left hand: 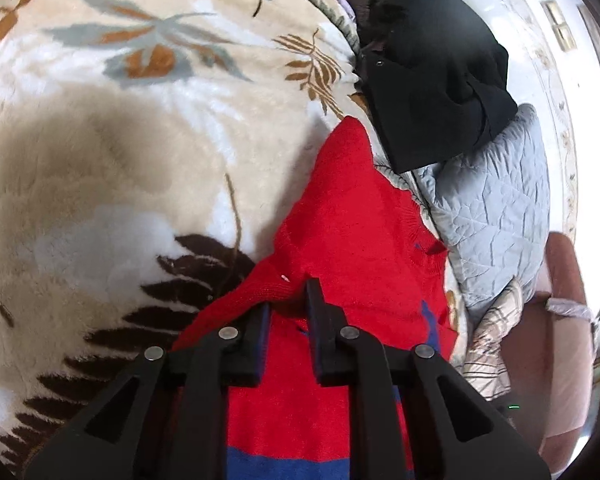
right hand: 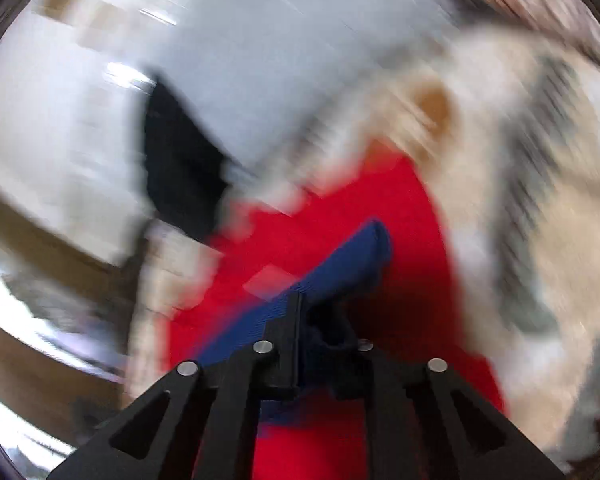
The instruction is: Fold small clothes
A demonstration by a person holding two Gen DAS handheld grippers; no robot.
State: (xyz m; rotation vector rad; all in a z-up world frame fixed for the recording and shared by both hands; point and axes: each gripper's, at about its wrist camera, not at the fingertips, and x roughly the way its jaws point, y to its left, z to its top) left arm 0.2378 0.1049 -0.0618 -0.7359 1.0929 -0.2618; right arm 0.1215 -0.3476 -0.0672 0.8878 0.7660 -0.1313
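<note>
While the left gripper gapes over the red sweater, the right gripper clamps its blue band

Left gripper fingers parted; right gripper clamped.

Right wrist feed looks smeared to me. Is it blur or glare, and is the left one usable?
Right wrist view: motion blur, not glare; the room streaks, only the right gripper and the blue band it pinches stay sharp. Left wrist view: sharp and evenly lit, red sweater and blanket clear, with fisheye bending at the edges.
</note>
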